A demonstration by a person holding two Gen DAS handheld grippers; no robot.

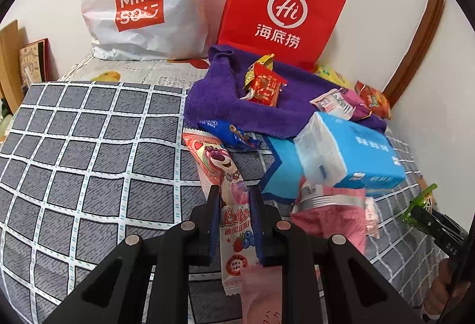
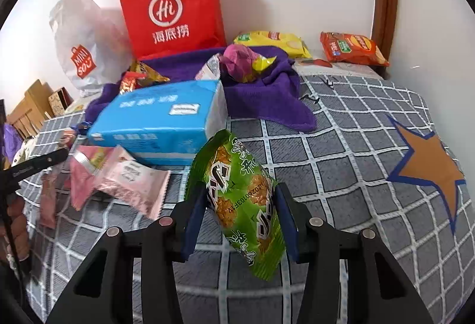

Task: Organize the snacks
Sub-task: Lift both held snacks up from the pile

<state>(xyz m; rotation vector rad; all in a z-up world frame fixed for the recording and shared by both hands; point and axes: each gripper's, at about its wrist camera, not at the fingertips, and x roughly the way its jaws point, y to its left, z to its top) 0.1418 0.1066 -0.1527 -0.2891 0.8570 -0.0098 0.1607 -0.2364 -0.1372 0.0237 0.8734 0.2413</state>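
Observation:
My left gripper (image 1: 234, 199) is shut on a long pink Lotso bear snack pack (image 1: 221, 172), held just above the checked bed cover. My right gripper (image 2: 237, 205) is shut on a green rice-cracker pack (image 2: 240, 205), lifted over the cover. Pink snack packs (image 2: 124, 178) lie beside a blue tissue pack (image 2: 160, 119), which also shows in the left wrist view (image 1: 350, 155). Red and yellow snacks (image 1: 264, 83) lie on a purple towel (image 1: 225, 92). A blue snack pack (image 1: 228, 131) lies at the towel's edge.
A red paper bag (image 2: 172, 6) and a white MINISO bag (image 1: 139, 0) stand against the back wall. Yellow (image 2: 273, 42) and orange (image 2: 353, 48) chip bags lie at the back right. Wooden boxes (image 2: 32, 107) are at left. An orange star (image 2: 430, 166) marks the cover.

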